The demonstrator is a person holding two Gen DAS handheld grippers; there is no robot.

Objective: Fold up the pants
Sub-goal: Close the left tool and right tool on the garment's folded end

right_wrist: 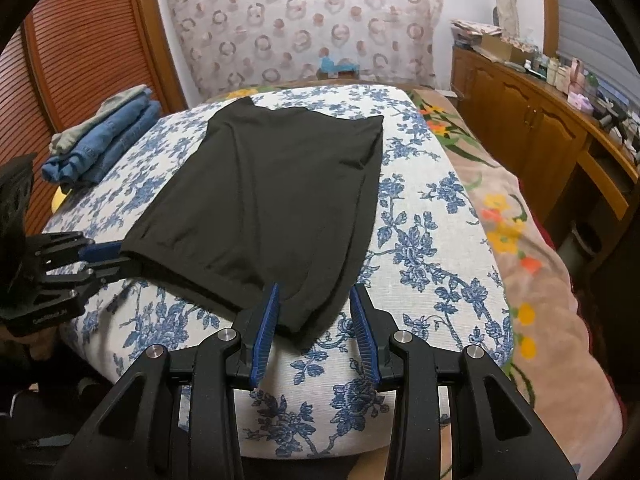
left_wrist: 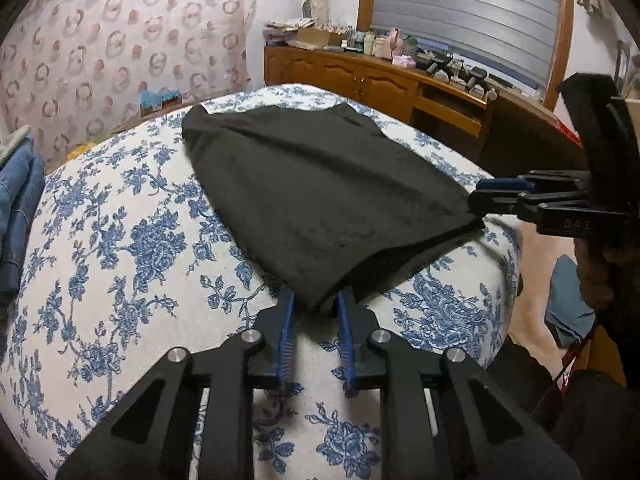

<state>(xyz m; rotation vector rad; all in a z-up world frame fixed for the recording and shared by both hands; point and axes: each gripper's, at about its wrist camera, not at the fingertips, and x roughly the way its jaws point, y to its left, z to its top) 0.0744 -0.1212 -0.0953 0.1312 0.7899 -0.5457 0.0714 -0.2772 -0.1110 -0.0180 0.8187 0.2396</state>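
Note:
Black pants (left_wrist: 316,184) lie folded flat on a blue-flowered cushion (left_wrist: 120,264); they also show in the right wrist view (right_wrist: 272,200). My left gripper (left_wrist: 316,300) is open, its blue pads on either side of the near left corner of the pants. My right gripper (right_wrist: 314,296) is open, its pads straddling the near right corner. Each gripper shows in the other's view: the right one (left_wrist: 488,196) at the pants' right corner, the left one (right_wrist: 116,256) at the left corner.
Folded blue jeans (right_wrist: 100,144) are stacked at the cushion's far left edge. A flowered blanket (right_wrist: 516,240) covers the bed to the right. A wooden sideboard (left_wrist: 384,80) with clutter stands behind on the right. A patterned curtain (right_wrist: 304,20) hangs at the back.

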